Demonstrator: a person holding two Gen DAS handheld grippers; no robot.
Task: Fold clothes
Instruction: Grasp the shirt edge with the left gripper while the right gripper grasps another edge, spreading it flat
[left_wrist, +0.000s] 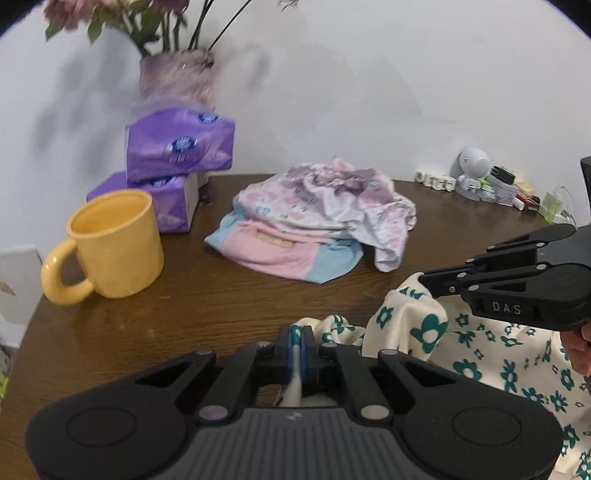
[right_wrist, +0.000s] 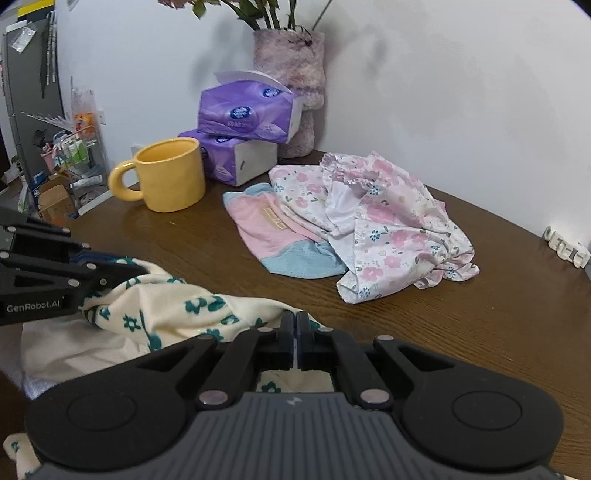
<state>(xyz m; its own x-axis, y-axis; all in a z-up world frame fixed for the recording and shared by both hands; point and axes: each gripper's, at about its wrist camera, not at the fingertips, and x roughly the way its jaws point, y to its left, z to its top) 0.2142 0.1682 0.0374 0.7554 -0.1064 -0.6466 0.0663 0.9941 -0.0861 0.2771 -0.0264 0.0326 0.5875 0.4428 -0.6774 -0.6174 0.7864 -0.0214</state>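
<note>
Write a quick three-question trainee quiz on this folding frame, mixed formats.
1. True or false: the left gripper and the right gripper are both shut on the cream floral garment.
2. Multiple choice: what sits on the pink and blue garment? A) the yellow mug B) the pink floral garment C) a tissue pack
3. Fill in: the two tissue packs are ____ one on the other.

Key: 1 true; 2 B; 3 stacked.
</note>
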